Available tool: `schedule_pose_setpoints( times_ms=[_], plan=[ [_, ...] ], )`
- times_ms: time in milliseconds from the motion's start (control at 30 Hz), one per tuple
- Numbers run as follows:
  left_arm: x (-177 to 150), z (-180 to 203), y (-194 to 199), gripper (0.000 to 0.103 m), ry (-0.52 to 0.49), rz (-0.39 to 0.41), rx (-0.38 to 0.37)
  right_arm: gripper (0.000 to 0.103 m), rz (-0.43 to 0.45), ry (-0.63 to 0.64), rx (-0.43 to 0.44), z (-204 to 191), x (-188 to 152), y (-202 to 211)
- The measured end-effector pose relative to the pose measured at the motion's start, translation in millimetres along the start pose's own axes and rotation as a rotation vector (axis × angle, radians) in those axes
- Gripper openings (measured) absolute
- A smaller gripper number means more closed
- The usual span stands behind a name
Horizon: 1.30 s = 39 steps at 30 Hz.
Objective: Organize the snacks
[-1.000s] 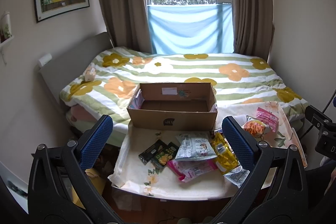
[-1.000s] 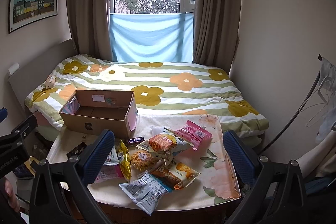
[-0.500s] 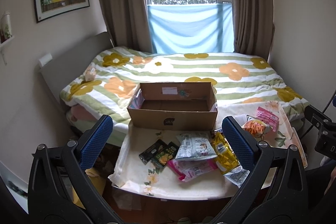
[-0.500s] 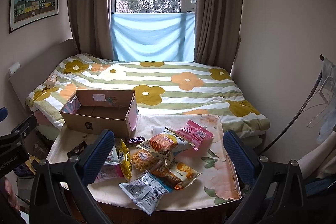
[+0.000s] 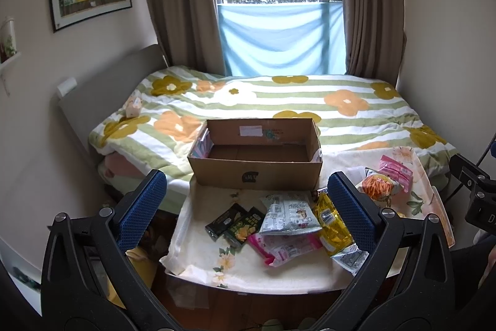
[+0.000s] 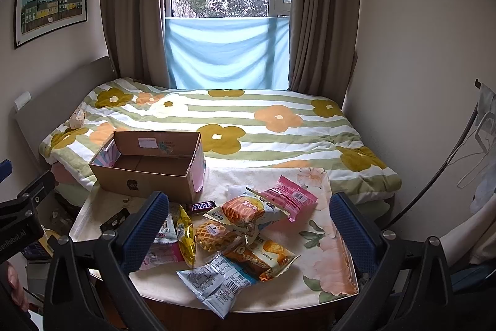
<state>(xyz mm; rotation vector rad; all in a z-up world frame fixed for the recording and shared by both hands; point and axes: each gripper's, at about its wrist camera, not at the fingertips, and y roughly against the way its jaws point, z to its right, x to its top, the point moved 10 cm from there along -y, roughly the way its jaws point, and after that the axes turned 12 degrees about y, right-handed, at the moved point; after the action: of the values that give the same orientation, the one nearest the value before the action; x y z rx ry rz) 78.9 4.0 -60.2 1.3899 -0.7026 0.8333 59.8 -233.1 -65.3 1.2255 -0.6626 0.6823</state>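
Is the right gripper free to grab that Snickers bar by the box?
Probably yes. The right gripper is open and empty, and the Snickers bar lies uncovered beside the cardboard box, though other packets crowd it.

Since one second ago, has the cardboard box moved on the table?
No. In the left wrist view the cardboard box keeps the same place against the bed behind it and the table's cloth.
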Motion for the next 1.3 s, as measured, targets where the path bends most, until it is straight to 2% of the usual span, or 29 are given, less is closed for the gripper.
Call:
schedule_pose_setpoints(
  times_ms=[333, 533, 833, 1000, 1133, 1300],
  plan=[
    [-1.7, 0.1, -1.4, 0.103, 0.012, 0.000, -0.003, 0.103, -0.005, 0.000, 0.008, -5.0, -3.1, -4.7],
    [-11.4, -0.2, -6.9, 0.103, 0.018, -0.028, -0.002, 0.103, -0.037, -0.003, 0.050, -15.4, -14.1, -16.2],
    [-44.1, 4.1, -39.8, 0.103, 0.025, -0.171, 0.021, 0.103, -0.146, -0.008, 0.118, -12.7, -42.7, -49.4],
    [-50.8, 9.4, -63.6, 0.103, 0.032, -0.216, 0.049, 0.103, -0.189, -0.004, 0.153, -13.0, -49.8, -72.9],
    [-55.4, 13.6, -90.4, 0.103, 0.047, -0.265, 0.054, 0.103, -0.208, 0.001, 0.182, -13.3, -51.6, -94.2],
    [-67.9, 19.2, -135.6, 0.103, 0.053, -0.361, 0.052, 0.103, -0.268, -0.016, 0.172, -12.7, -54.4, -123.8]
  ],
)
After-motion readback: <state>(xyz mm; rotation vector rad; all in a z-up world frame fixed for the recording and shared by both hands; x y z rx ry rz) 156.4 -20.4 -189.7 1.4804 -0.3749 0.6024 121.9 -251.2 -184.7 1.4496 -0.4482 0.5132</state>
